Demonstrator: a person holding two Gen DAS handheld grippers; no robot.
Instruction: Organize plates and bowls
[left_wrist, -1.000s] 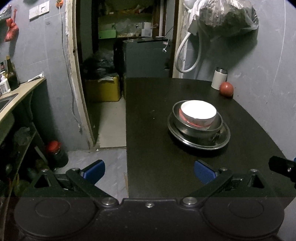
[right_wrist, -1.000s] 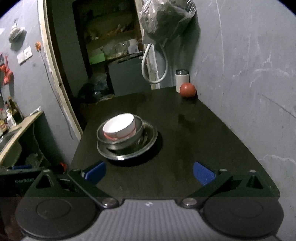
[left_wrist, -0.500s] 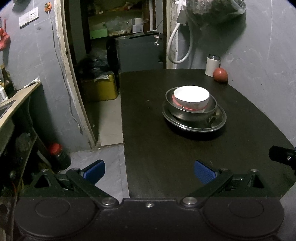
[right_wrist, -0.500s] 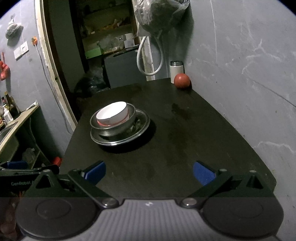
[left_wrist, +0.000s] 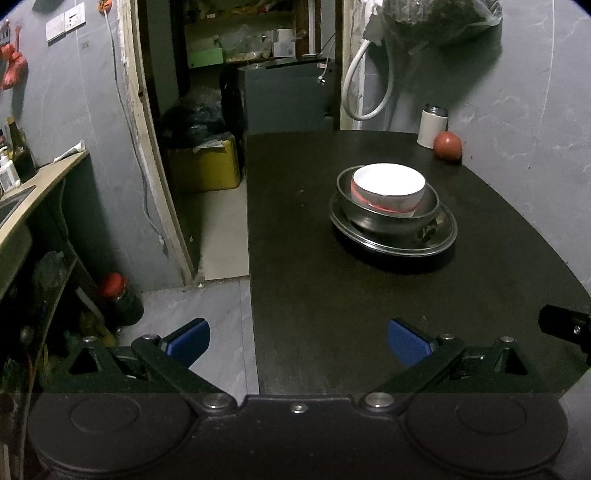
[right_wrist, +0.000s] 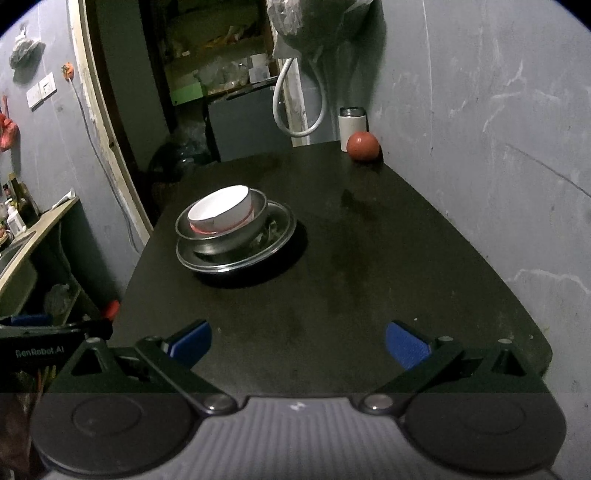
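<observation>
Left gripper (left_wrist: 298, 339): jaws spread wide, blue pads (left_wrist: 188, 339) facing inward, nothing between the fingers, nothing touching either pad. Held level, pointing forward. Right gripper (right_wrist: 298, 341): likewise spread wide, blue pads (right_wrist: 408, 349) bare, gap between the fingers unoccupied. Seen from the left wrist as a dark body (left_wrist: 565, 325) just beyond the right-hand finger.

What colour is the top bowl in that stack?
White bowl, red band near its base; left wrist view shows it best.
</observation>
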